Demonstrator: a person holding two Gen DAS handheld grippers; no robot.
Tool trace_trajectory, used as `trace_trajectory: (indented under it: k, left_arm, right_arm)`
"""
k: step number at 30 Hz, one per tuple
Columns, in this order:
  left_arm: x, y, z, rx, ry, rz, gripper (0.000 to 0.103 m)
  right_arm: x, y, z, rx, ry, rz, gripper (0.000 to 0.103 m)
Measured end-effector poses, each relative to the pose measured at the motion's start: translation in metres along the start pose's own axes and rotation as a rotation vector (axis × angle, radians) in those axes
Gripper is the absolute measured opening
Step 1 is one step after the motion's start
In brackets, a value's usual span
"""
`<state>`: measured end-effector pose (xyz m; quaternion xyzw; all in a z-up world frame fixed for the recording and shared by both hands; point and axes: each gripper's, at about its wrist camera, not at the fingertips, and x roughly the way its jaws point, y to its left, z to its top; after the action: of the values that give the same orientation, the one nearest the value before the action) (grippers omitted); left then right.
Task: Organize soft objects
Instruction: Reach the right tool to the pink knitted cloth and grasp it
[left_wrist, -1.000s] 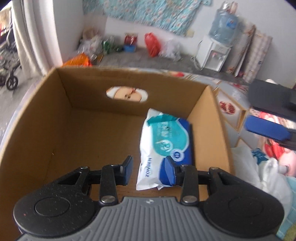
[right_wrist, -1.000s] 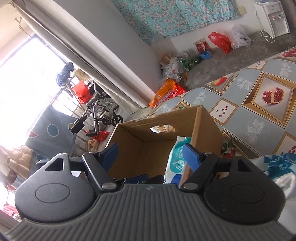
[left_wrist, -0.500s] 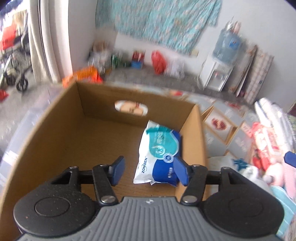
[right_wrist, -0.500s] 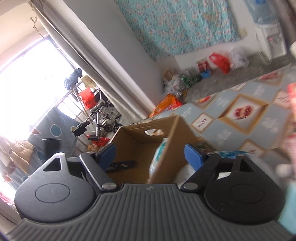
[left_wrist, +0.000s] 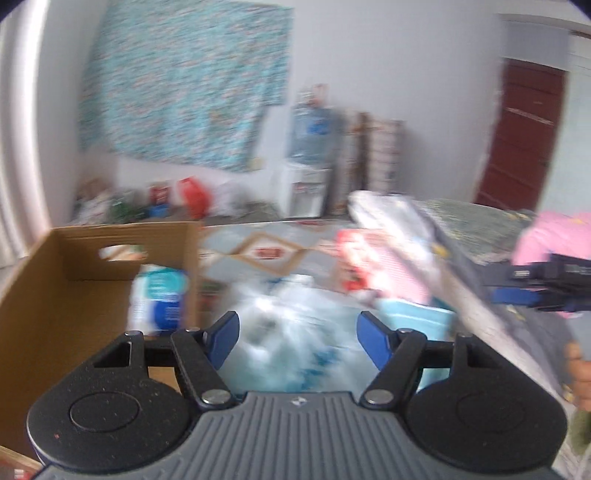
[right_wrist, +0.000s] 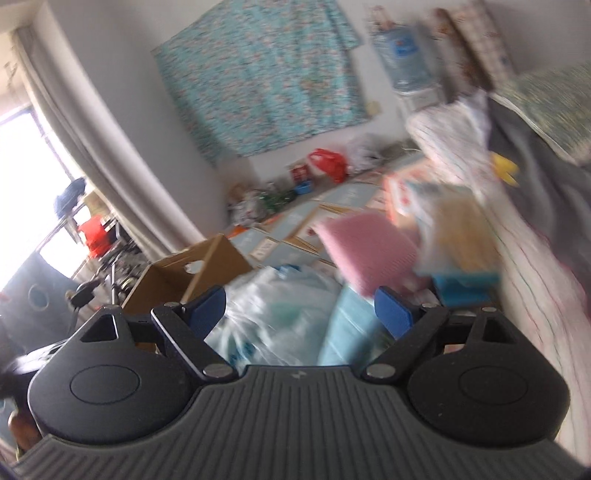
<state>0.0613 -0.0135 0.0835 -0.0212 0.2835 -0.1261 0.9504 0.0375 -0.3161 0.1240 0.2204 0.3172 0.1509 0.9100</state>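
Note:
Both views are blurred by motion. A cardboard box (left_wrist: 44, 295) stands at the left with a blue-and-white wipes pack (left_wrist: 159, 299) lying inside it. My left gripper (left_wrist: 297, 338) hovers over a white-and-blue plastic bag (left_wrist: 291, 317); its jaws are opening and nothing is between them. My right gripper (right_wrist: 299, 312) is over the same bag (right_wrist: 273, 314), right of the box (right_wrist: 207, 258); its jaws are opening too and grip nothing. A pink soft pack (right_wrist: 365, 247) lies just beyond it. The right gripper's blue finger (left_wrist: 517, 295) shows at the left wrist view's right edge.
More soft packs are piled on the patterned mat: a red-and-white one (left_wrist: 354, 258), a light blue one (left_wrist: 413, 317) and a tan one (right_wrist: 458, 236). A bed edge (right_wrist: 524, 266) runs along the right. A water dispenser (left_wrist: 310, 184) and bags stand by the far wall.
Both grippers have swung right, away from the box and over the pile of packs. The left gripper's jaws have widened after leaving the wipes pack in the box; the right's have widened a little.

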Motion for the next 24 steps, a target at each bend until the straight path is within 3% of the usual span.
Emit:
trace_trajectory:
  k: [6,10,15,18,24]
  left_arm:
    - [0.039,-0.060,-0.038,0.108,0.052,-0.118,0.065]
    - [0.063,-0.076,-0.047,0.132,0.097,-0.127,0.060]
    - [0.072,-0.068,-0.020,0.067,0.045,-0.153,0.059]
    - [0.098,-0.064,0.002,0.004,0.062,-0.190,0.059]
    - [0.150,-0.074,0.019,-0.004,0.120,-0.202,0.058]
  right_arm:
    - [0.003,-0.047,-0.046,0.165,-0.020,-0.013,0.087]
    - [0.012,-0.055,-0.049,0.195,-0.010,-0.016,0.085]
    - [0.017,-0.053,-0.016,0.182,-0.019,0.008,0.084]
    - [0.030,-0.048,0.011,0.182,-0.021,0.034,0.081]
    - [0.080,-0.045,0.060,0.144,0.056,0.033,0.079]
